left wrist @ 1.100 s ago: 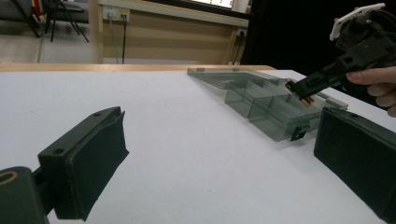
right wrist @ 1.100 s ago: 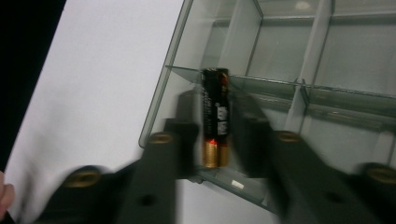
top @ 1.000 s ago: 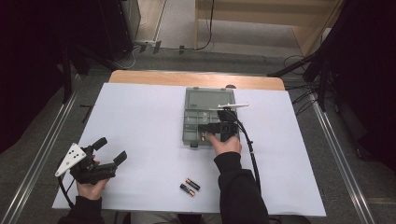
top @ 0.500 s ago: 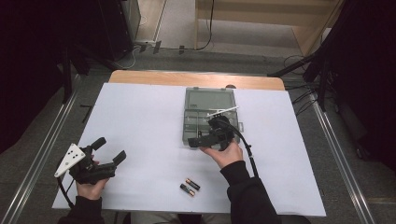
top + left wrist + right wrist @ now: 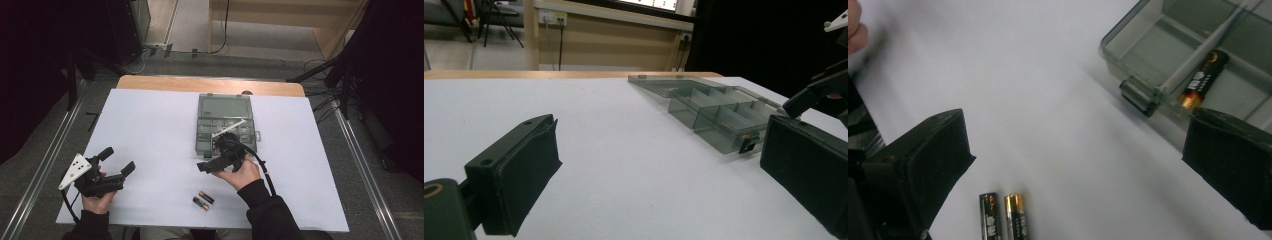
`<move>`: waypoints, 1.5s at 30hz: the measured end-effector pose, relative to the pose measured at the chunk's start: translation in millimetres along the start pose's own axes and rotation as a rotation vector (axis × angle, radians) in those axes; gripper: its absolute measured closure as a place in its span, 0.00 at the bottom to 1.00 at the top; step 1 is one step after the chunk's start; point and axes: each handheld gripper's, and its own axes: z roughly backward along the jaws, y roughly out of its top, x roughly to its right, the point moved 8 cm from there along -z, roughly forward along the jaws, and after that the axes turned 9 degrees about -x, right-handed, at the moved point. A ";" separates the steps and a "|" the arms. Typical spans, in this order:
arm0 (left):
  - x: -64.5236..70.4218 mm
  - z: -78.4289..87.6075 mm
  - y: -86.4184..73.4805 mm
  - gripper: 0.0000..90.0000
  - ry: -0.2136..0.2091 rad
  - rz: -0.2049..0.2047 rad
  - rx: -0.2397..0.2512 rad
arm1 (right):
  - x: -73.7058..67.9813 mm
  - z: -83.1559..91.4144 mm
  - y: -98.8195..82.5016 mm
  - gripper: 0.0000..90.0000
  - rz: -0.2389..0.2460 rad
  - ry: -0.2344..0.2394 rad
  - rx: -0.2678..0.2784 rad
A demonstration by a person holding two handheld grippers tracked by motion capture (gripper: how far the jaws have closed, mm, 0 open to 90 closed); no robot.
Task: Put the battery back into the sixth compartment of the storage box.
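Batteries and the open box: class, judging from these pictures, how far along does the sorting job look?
Done: one battery lies in a compartment of the open box. In hand: nothing; the right gripper is open above the sheet, aimed toward the two loose batteries. Left: those two batteries; the left gripper is open and idle.

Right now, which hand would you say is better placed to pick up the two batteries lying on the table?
Right. The right gripper hangs open just above the two batteries, jaws aimed toward them; the left gripper sits farther away.
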 end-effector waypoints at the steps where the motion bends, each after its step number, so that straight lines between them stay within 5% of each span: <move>1: -0.1 0.0 0.0 0.03 0.000 0.000 0.000 | -2.0 0.0 -1.5 0.00 0.010 -0.001 -0.006; 8: 0.6 -0.1 -0.1 0.02 -0.006 -0.002 0.000 | -10.4 -1.4 -12.8 0.00 0.059 -0.063 -0.060; 20: 0.3 -0.4 -0.2 0.03 -0.008 -0.001 -0.002 | -23.9 -16.0 -26.0 0.00 0.153 -0.093 -0.155; 30: 0.2 -0.6 -0.3 0.03 -0.005 -0.001 -0.003 | -27.8 -28.9 -41.8 0.00 0.219 -0.186 -0.295; 38: -0.4 -0.4 -0.5 0.03 -0.001 0.000 -0.005 | -34.4 -37.9 -51.3 0.15 0.294 -0.201 -0.376; 45: -0.2 -0.4 -0.3 0.02 -0.002 -0.002 -0.003 | -36.0 -40.3 -54.6 0.25 0.299 -0.200 -0.414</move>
